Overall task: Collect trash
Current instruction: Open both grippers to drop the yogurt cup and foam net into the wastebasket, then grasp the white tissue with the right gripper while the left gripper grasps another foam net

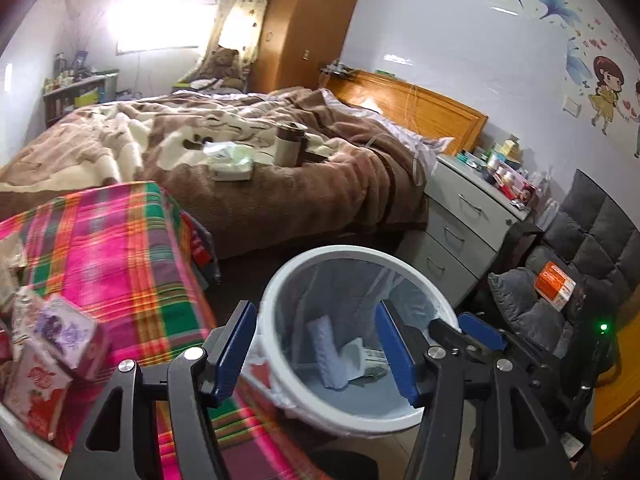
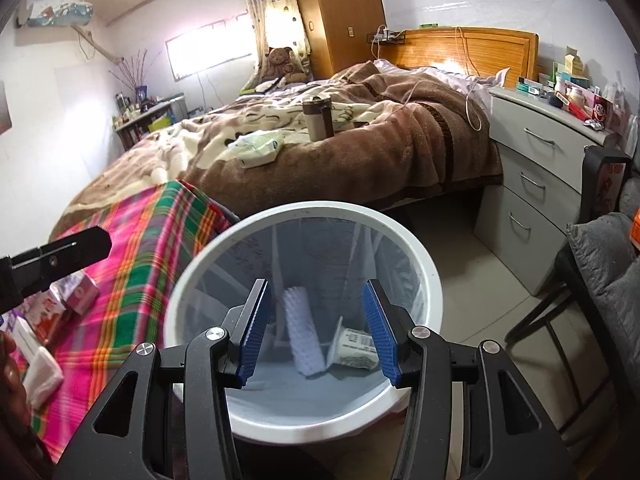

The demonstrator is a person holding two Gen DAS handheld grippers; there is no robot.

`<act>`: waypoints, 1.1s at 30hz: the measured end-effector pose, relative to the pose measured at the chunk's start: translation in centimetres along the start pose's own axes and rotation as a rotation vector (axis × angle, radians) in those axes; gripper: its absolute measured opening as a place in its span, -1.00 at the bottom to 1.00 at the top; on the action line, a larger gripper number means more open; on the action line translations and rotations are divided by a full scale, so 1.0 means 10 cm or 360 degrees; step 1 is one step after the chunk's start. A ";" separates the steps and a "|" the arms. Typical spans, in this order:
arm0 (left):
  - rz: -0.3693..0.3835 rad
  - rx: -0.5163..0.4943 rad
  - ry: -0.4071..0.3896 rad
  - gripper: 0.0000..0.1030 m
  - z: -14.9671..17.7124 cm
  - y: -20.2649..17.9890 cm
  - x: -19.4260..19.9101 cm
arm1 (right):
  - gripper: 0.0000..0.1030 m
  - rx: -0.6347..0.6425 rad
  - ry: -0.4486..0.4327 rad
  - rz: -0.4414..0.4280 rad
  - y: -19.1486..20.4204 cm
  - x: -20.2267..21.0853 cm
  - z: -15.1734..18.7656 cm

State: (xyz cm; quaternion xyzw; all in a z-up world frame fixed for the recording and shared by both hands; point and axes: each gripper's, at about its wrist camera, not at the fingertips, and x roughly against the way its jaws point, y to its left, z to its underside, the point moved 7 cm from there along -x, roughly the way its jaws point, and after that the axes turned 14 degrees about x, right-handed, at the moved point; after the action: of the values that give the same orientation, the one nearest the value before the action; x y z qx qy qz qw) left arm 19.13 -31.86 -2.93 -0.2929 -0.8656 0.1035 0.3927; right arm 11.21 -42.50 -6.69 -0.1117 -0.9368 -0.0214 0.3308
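A: Big brown bed [image 2: 340, 148] at the back, plaid cloth [image 1: 112, 248] on the left, white bin [image 2: 424, 256] dead centre with a foam roll [image 2: 302, 332] and wrapper [image 2: 354, 350] lying inside.

B: Yep. Left gripper [image 1: 316, 354] and right gripper [image 2: 316, 330] both hang over it, jaws apart, empty. I'd guess the risk is clipping the rim and tipping it when reaching for the boxes [image 1: 48, 360] on the cloth.

White bin [image 2: 430, 280], pink-green plaid cloth [image 1: 108, 248]
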 end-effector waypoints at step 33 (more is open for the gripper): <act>-0.0575 0.0471 -0.0346 0.23 0.38 2.55 1.89 | -0.04 0.0361 -0.0007 -0.0665 2.09 0.29 0.20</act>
State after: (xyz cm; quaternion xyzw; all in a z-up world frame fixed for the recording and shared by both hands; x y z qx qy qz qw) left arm 17.34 0.02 -4.17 -0.0601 -0.9164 0.1882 0.3481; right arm 12.47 -21.40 -7.16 0.1225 -0.9367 0.0163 0.3276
